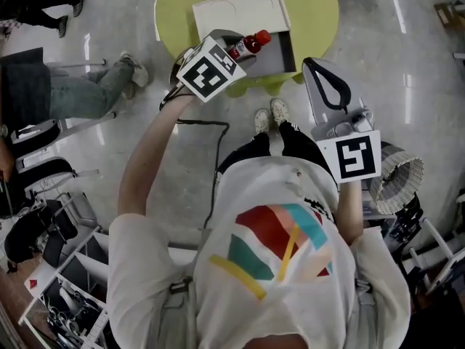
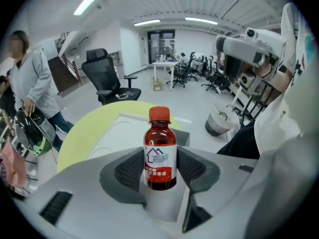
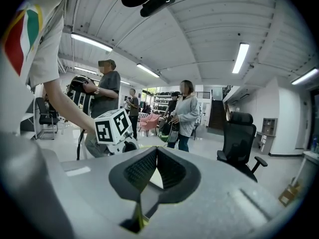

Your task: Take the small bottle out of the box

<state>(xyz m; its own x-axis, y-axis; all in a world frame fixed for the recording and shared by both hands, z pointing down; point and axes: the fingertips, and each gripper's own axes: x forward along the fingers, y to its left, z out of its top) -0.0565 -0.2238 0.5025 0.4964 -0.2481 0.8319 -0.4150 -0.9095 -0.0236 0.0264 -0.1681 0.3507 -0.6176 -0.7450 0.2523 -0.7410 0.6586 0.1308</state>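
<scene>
My left gripper [image 2: 160, 172] is shut on a small brown bottle [image 2: 160, 156] with a red cap and a white-and-red label. The bottle stands upright between the dark pads [image 2: 130, 170]. In the head view the bottle [image 1: 249, 45] is held above the open box [image 1: 280, 58], apart from it. The box [image 2: 119, 129] has a white lid and a grey inside, and it lies on a round yellow-green table [image 1: 312, 6]. My right gripper [image 1: 312, 64] hangs to the right of the table, off its edge. Its jaws [image 3: 155, 154] meet at the tips with nothing between them.
A wire wastebasket [image 1: 397, 182] stands on the floor by my right side. A seated person's legs [image 1: 91, 93] are at the left. A black office chair [image 2: 107, 81] stands beyond the table. Several people [image 3: 185, 113] stand further off in the room.
</scene>
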